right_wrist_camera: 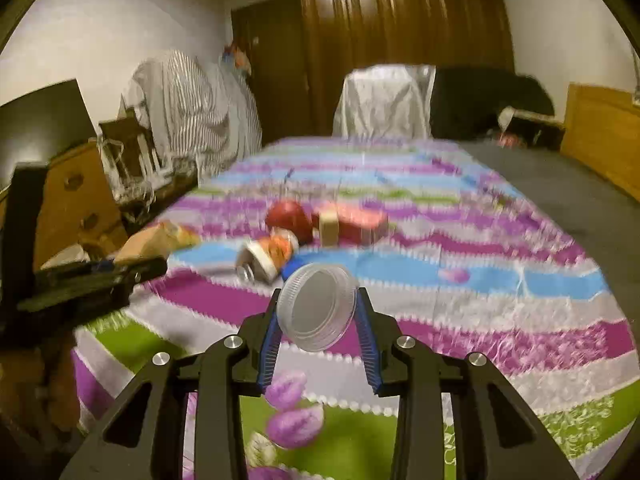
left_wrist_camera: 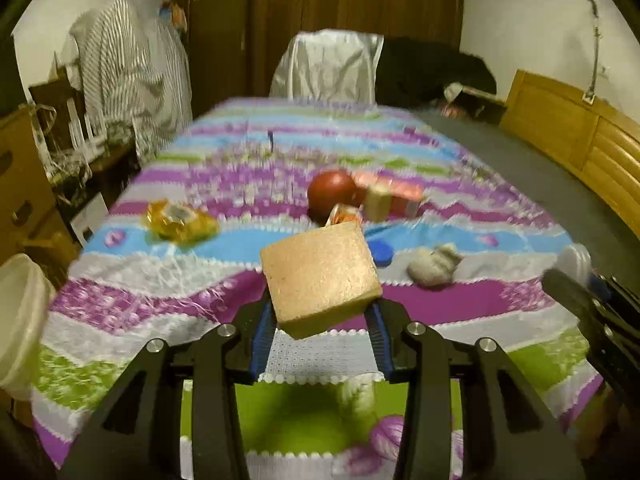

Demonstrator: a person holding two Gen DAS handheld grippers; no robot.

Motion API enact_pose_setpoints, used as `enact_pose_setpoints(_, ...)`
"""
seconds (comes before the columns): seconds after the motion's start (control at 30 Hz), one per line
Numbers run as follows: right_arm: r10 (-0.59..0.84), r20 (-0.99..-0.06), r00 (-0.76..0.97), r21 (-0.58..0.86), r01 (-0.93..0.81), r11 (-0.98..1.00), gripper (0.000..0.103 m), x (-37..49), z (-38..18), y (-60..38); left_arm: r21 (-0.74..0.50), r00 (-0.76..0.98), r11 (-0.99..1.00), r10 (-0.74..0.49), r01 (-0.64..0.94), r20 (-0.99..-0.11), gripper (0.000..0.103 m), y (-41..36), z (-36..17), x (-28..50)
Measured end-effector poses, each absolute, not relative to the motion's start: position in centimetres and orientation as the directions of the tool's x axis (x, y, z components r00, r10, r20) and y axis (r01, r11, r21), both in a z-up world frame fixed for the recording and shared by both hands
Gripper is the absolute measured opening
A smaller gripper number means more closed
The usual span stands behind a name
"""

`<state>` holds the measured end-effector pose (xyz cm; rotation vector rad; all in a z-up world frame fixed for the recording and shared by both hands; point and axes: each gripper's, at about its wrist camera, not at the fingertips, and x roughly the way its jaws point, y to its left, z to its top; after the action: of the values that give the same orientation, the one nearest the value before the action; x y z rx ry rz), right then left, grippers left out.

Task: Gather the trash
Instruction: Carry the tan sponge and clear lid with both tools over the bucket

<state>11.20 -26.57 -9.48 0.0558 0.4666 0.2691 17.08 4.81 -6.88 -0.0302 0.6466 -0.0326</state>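
Note:
My left gripper is shut on a tan sponge block, held tilted above the striped tablecloth. In the right wrist view my right gripper is shut on a clear round plastic lid, its blue pads pressing on the rim. On the cloth lie a yellow wrapper, a crumpled grey tissue, a blue cap and an orange-labelled cup on its side. The right gripper shows at the right edge of the left view. The left gripper and its sponge show at the left of the right view.
A red apple and a pink box sit mid-table. A pale bucket rim is at the left edge. Cardboard boxes, a covered chair and a wooden cabinet surround the table.

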Motion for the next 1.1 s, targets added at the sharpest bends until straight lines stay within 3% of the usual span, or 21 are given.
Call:
enact_pose_setpoints(0.4, 0.182, -0.264, 0.947, 0.038, -0.179, 0.983, 0.036, 4.4, -3.4, -25.2, 0.014, 0.913, 0.999, -0.021, 0.03, -0.407, 0.039, 2.5, -0.9, 10.7)
enact_pose_setpoints(1.1, 0.219, -0.273, 0.937, 0.036, -0.217, 0.975, 0.036, 2.5, -2.9, -23.3, 0.015, 0.915, 1.0, 0.008, -0.002, -0.404, 0.039, 3.2, -0.5, 9.4)
